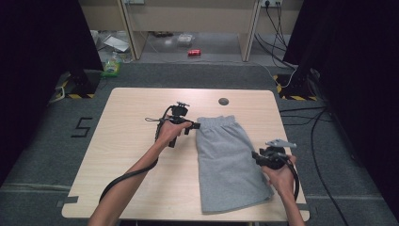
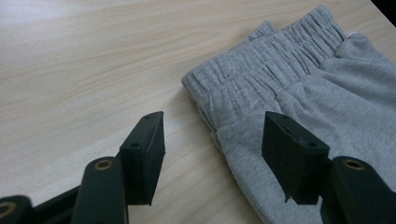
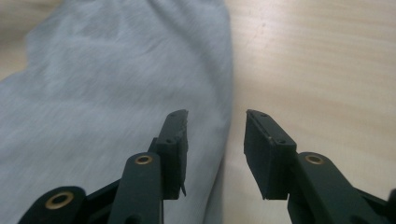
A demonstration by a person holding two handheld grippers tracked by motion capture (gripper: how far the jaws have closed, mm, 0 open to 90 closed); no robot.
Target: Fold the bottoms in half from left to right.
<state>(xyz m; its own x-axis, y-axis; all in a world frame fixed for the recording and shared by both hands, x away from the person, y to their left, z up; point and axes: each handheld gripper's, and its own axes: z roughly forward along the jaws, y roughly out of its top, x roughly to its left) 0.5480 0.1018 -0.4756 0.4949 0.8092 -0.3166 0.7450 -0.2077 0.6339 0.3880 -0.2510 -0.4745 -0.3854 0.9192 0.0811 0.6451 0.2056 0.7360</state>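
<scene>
Lab: taped floor (image 1: pixel 75 96), cables (image 1: pixel 320 141)

a light wood-grain bench (image 1: pixel 136 155) with rounded corners stands on a dark grey carpet floor (image 1: pixel 42 160). a round dark grommet (image 1: pixel 223 101) sits near the bench's far edge. black curtains (image 1: pixel 33 52) hang at both sides, each with a black stand base (image 1: pixel 84 82) edged in yellow-and-black tape. a beige desk frame (image 1: pixel 188 19) stands beyond, with a red can (image 1: pixel 194 52) and clear plastic litter (image 1: pixel 115 44) on the floor under it. black cables (image 1: pixel 320 155) trail across the carpet on the right, and a black tape mark (image 1: pixel 82 127) shaped like a five lies on the left. even overhead light, soft shadows.
</scene>
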